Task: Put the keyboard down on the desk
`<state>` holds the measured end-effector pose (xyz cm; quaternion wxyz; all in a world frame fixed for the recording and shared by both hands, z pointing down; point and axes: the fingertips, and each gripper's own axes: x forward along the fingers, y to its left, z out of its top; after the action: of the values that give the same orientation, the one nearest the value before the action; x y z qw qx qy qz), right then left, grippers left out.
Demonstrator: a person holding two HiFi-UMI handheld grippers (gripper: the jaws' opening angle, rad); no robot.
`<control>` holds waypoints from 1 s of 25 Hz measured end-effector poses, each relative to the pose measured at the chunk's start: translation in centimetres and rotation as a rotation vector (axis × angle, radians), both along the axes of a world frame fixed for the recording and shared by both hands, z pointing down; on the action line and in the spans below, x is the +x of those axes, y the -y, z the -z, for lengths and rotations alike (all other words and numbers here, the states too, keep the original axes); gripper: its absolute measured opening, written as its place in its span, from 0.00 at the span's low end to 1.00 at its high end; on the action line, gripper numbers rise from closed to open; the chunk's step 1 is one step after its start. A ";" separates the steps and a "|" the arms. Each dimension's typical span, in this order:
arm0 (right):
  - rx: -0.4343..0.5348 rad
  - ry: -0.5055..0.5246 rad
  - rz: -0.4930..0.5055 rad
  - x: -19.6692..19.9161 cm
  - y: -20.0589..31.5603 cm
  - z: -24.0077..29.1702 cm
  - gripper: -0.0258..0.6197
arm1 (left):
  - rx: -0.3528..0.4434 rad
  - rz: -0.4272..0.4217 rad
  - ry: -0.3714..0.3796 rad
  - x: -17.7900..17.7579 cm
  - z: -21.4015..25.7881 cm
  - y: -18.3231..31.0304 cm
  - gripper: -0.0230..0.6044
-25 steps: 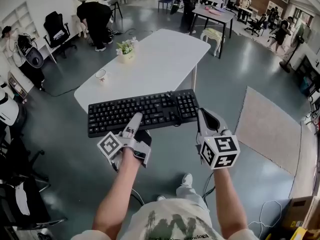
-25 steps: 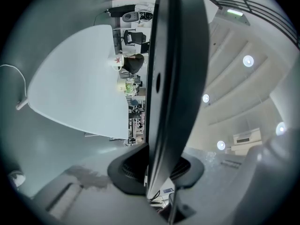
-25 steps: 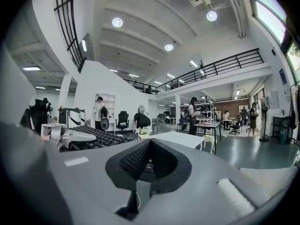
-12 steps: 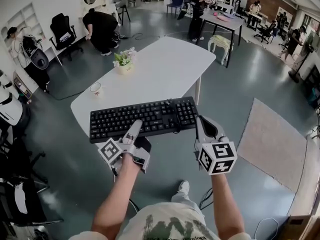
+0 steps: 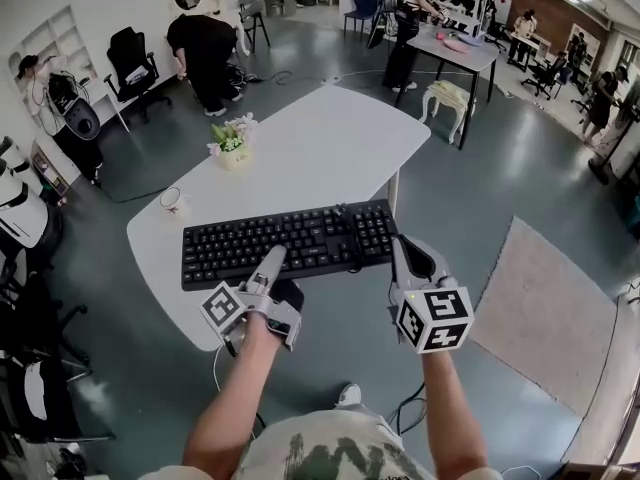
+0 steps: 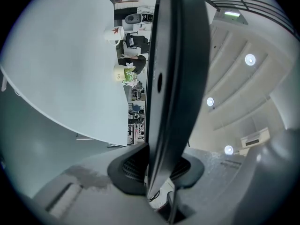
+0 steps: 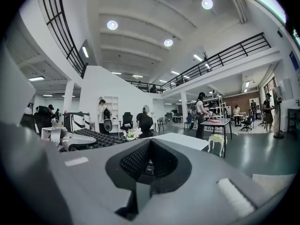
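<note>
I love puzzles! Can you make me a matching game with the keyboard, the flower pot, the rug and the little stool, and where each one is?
Things: 1 keyboard; 2 flower pot; 3 rug; 4 stool.
Places: A on the white desk; B flat on the floor, right side; C beside the far table; D between the left gripper's jaws.
Pairs: 1-D, 2-A, 3-B, 4-C.
</note>
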<state>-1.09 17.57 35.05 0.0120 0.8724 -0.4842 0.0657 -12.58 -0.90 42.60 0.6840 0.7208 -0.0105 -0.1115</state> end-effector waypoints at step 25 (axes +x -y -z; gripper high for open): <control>-0.003 -0.001 0.168 7.3 4.8 -1.9 0.04 | -0.004 0.175 -0.003 4.4 -1.5 3.0 0.17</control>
<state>6.20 12.79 36.91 0.0190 0.8287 -0.5557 0.0647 -8.13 -3.90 44.08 0.6731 0.7156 -0.0728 -0.1718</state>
